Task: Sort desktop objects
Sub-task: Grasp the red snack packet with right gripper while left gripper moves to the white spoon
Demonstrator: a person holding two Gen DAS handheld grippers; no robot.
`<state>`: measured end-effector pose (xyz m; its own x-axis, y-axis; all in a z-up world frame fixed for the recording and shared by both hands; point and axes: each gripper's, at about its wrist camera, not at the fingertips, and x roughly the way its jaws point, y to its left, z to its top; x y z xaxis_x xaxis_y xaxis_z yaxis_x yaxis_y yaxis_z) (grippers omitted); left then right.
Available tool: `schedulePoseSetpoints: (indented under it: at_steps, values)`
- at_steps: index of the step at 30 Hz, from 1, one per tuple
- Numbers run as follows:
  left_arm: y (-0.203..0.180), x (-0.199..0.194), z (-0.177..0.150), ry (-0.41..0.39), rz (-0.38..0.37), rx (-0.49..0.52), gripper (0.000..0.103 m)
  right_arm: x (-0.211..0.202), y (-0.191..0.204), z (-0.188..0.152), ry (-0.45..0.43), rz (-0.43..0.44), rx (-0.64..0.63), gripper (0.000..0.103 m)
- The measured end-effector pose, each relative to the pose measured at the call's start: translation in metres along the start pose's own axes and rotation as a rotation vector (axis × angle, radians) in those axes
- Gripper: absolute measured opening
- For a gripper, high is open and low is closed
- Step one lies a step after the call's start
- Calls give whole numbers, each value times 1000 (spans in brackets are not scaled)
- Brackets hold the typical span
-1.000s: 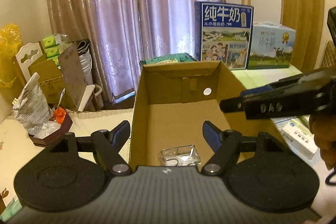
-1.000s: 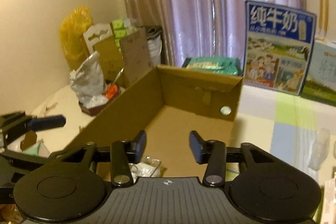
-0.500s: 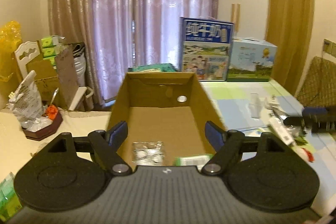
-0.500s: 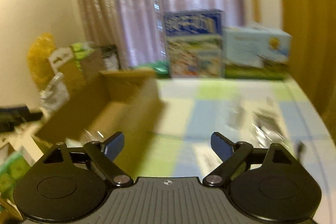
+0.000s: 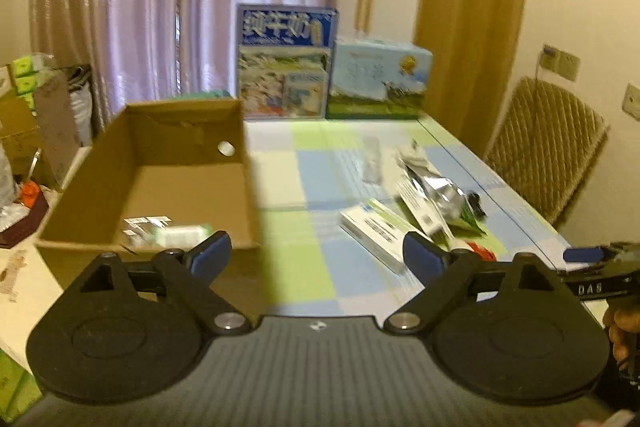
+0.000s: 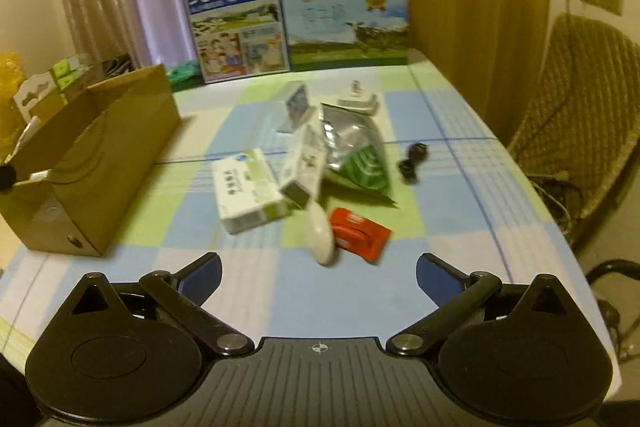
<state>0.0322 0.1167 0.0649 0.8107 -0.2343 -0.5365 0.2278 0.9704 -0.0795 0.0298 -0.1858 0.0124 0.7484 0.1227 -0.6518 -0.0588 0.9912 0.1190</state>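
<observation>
Both the left gripper (image 5: 317,253) and the right gripper (image 6: 319,271) hover with fingers spread wide, holding nothing. A white-and-green medicine box (image 6: 247,191) lies flat on the checked tablecloth (image 6: 440,163), long axis running away from the camera, beside the cardboard box (image 6: 100,155).

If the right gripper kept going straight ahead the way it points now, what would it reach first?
Most likely the white oval object, lying beside the red packet. The right gripper is open and empty, though depth is hard to judge.
</observation>
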Motion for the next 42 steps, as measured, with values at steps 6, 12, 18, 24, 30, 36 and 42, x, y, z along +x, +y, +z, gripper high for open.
schedulePoseSetpoints:
  at_steps: [6, 12, 18, 24, 30, 36, 42]
  values:
    - [-27, 16, -21, 75, -33, -23, 97, 0, -22, -5, -1, -18, 43, 101]
    - [-49, 34, -29, 126, -42, 19, 98, 5, -37, -9, -2, -37, 35, 101]
    - [-64, 54, -31, 158, -76, 29, 98, 20, -52, -14, 11, -33, -43, 101]
    - [-83, 80, -30, 188, -128, 31, 97, 43, -65, -16, 31, 26, -184, 90]
    - [-106, 111, -32, 236, -148, 78, 89, 70, -70, -8, 64, 110, -322, 73]
    - [-123, 142, -29, 252, -159, 109, 79, 95, -68, 0, 73, 213, -472, 64]
    - [-131, 161, -26, 262, -163, 123, 77, 123, -68, 7, 87, 269, -580, 55]
